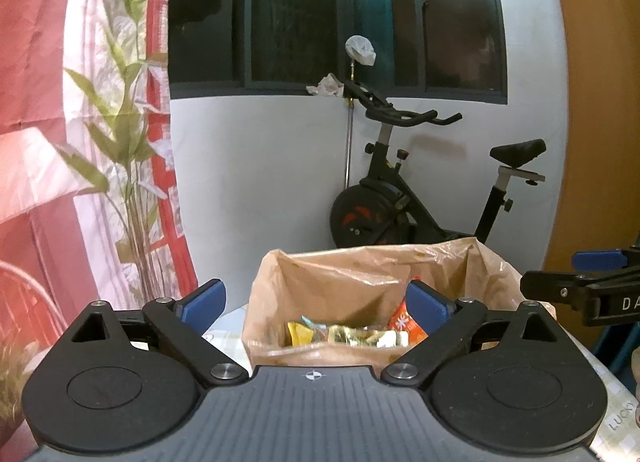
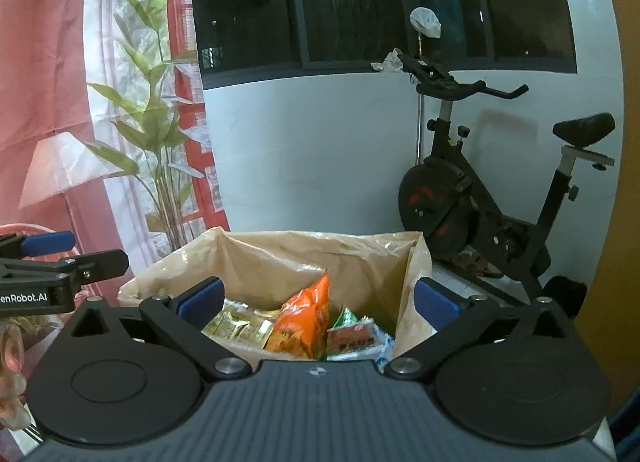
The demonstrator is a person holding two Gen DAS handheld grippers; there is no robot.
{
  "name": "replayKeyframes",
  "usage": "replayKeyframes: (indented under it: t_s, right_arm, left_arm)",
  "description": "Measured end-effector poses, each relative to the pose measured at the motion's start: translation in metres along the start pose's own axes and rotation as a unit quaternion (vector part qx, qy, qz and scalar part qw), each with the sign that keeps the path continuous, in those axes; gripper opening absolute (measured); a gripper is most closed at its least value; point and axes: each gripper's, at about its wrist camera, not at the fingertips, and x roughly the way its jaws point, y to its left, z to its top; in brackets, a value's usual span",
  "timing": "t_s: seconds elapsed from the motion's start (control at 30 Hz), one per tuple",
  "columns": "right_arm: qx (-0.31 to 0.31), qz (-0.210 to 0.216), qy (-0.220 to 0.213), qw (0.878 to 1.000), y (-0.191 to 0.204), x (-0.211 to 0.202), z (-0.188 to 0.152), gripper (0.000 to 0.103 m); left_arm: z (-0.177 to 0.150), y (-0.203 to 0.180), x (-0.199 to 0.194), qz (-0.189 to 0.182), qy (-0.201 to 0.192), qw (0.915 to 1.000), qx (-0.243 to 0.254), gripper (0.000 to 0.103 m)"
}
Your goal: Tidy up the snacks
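We hold both grippers level in front of a translucent tan plastic bag point(image 1: 360, 274) that stands open on a table with a pale patterned cover point(image 1: 616, 410). The left gripper point(image 1: 316, 304) has its blue-padded fingers point(image 1: 204, 300) spread wide with nothing between them; the bag mouth sits in the gap. The right gripper point(image 2: 316, 302) is likewise spread wide and empty, its blue pads point(image 2: 434, 304) flanking the bag opening.

The snacks lie inside the bag. We see an orange crinkled chip packet point(image 2: 304, 322) standing upright at centre, a flat gold foil packet point(image 2: 240, 328) to its left, and a small red-and-green packet point(image 2: 350, 332) to its right.

Behind the bag, a black stationary exercise bike point(image 2: 492, 197) stands against a white wall point(image 2: 312, 149). A red-and-white curtain printed with green leaves point(image 1: 120, 121) hangs on the left.
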Motion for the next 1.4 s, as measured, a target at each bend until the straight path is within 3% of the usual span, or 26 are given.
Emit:
replayKeyframes:
  t_s: [0.43,1.0,1.4]
  right_arm:
    - [0.013,-0.004,0.011,1.0,0.014,-0.046,-0.015,0.103]
    - [0.01,-0.016,-0.012,1.0,0.044,-0.107,-0.036,0.103]
    - [0.007,-0.009,-0.012,1.0,0.06,-0.128,-0.05,0.103]
  left_arm:
    - [-0.016,0.002,-0.053,0.026,-0.001,0.9996,-0.009,0.098]
    - [-0.025,-0.004,-0.131,0.058,-0.014,0.9982,-0.006,0.098]
    - [-0.028,0.004,-0.151,0.058,-0.019,0.998,-0.017,0.098]
